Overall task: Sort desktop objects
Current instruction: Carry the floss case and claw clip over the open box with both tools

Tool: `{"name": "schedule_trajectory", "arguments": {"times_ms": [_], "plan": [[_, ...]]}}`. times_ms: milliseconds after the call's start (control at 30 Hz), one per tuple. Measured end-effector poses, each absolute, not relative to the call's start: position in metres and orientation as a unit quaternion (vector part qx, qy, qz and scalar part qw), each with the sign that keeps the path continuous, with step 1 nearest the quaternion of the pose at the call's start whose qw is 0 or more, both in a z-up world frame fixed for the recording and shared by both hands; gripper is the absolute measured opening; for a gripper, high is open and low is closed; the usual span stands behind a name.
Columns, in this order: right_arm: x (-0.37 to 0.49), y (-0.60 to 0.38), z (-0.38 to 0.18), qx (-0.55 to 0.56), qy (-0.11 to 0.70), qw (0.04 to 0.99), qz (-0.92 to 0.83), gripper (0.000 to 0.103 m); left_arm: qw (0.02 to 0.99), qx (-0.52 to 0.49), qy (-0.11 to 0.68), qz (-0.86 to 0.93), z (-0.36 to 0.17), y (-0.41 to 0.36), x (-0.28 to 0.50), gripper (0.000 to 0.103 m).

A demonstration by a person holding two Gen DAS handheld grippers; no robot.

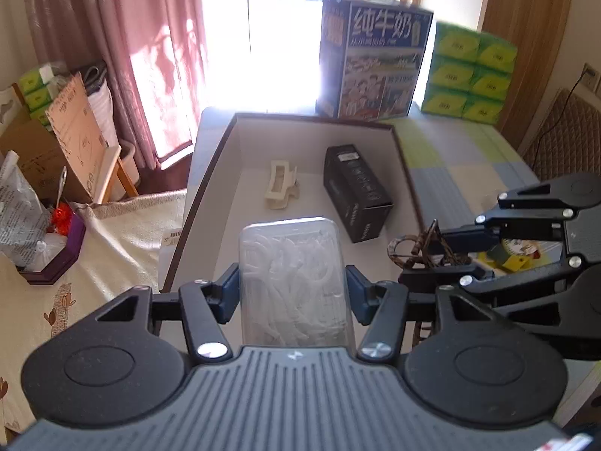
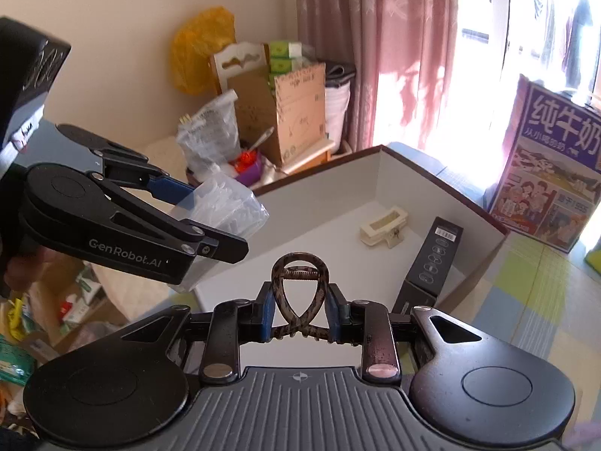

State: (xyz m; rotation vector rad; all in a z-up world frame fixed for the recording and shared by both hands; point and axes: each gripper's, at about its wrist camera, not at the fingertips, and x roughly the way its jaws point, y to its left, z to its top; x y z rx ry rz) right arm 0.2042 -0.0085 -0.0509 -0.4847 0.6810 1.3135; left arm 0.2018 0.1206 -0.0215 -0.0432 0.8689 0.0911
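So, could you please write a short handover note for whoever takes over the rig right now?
Left gripper: shut on the clear plastic box of white floss picks, carried above the near end of the white open box with a dark rim.
Right gripper: shut on the brown tortoiseshell hair claw, also beside the open box.
Done: the cream hair clip and the black rectangular carton already lie inside the box.
Left: set both held items inside and release.
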Motion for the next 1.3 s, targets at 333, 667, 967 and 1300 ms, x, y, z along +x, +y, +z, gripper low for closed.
{"name": "schedule_trajectory", "arguments": {"times_ms": [333,667,967,1300], "plan": [[0.225,0.042,-0.099,-0.302,0.301,0.663,0.615,0.025,0.885,-0.020,0.465,0.024,-0.068,0.150,0.247,0.052],[0.237,0.071,-0.155,-0.389,0.347,0.590,0.617,0.025,0.841,0.012,0.541,-0.003,-0.124,0.150,0.265,0.052],[0.247,0.081,-0.175,-0.403,0.381,0.573,0.604,0.026,0.818,0.014,0.576,-0.002,-0.143,0.154,0.275,0.053],[0.249,0.079,-0.177,-0.412,0.390,0.571,0.593,0.026,0.814,0.024,0.581,0.007,-0.141,0.156,0.280,0.053]]}}
